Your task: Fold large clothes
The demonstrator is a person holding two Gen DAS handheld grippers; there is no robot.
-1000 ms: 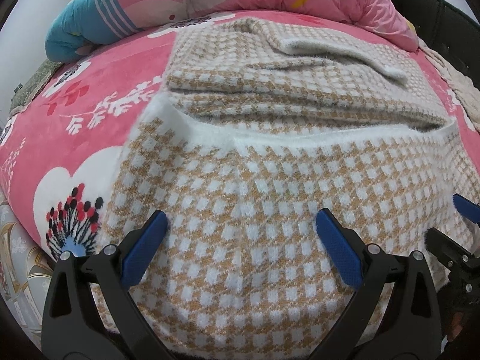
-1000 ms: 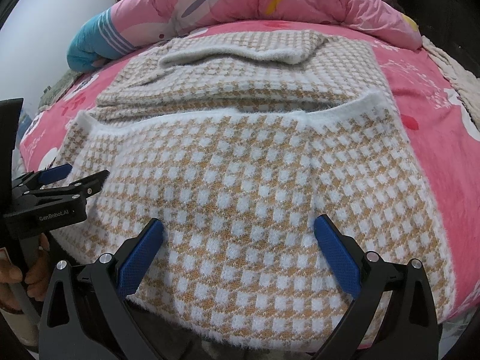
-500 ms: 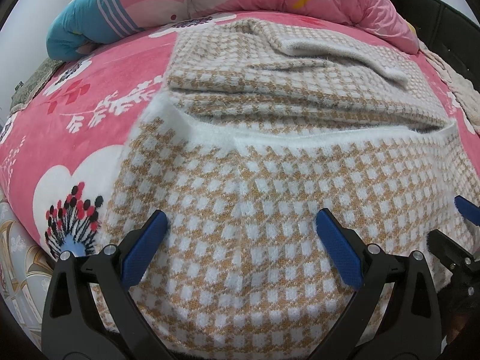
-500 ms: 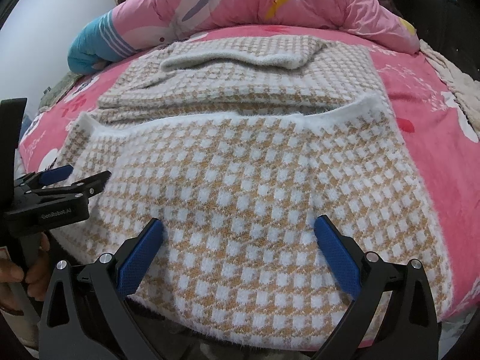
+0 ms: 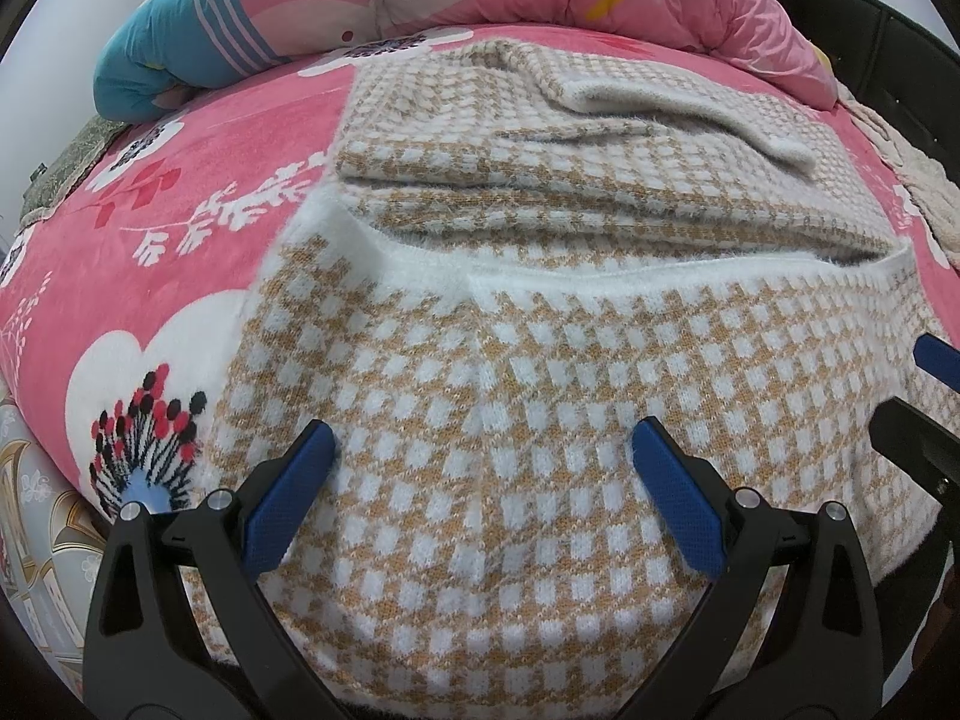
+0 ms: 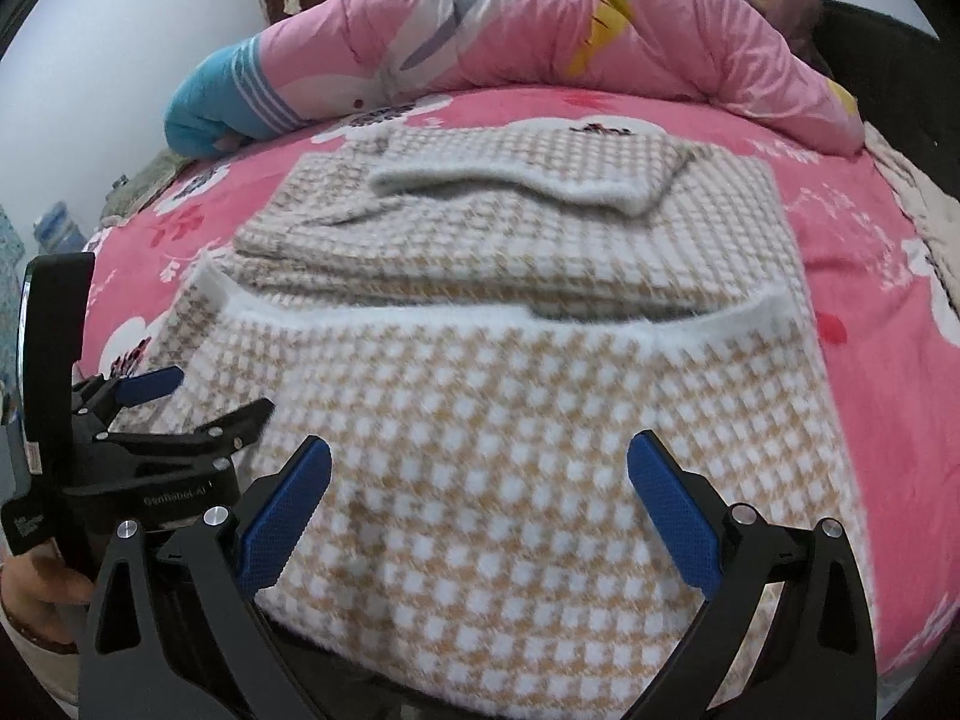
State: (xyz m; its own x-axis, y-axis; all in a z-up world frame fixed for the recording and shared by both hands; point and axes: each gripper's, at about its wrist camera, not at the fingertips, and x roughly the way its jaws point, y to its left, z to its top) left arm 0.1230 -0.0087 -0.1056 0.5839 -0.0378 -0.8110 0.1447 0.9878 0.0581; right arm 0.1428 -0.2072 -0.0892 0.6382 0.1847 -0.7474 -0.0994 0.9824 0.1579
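A bed (image 5: 180, 180) covered by a pink floral blanket (image 6: 852, 276) fills both views, with a pale wall behind it at 10 o'clock and a dark headboard or frame (image 5: 888, 48) curving along the 1 to 2 o'clock edge. A rolled pink quilt (image 6: 540, 30) with a teal striped end (image 5: 180, 54) lies across the far side of the bed at 12 o'clock, well apart from the work. The tan-and-white checked garment (image 5: 540, 420) lies in the middle of the bed, its far half already folded into layered bands with a fuzzy cream cuff (image 6: 510, 180) lying on top, and its near half spread flat toward the bed's near edge, bordered by a white fluffy hem. A cream knitted cloth (image 5: 924, 192) sits at the bed's 2 o'clock edge, apart from the garment. A greenish cloth (image 5: 72, 162) lies at 9 to 10 o'clock. The left gripper (image 5: 480, 456) hovers over the garment's near portion with its blue pads spread wide, holding nothing. The right gripper (image 6: 480, 456) is likewise spread over the same near portion, empty. In the right wrist view the left gripper appears at 8 o'clock, with a hand (image 6: 36, 594) on its handle.
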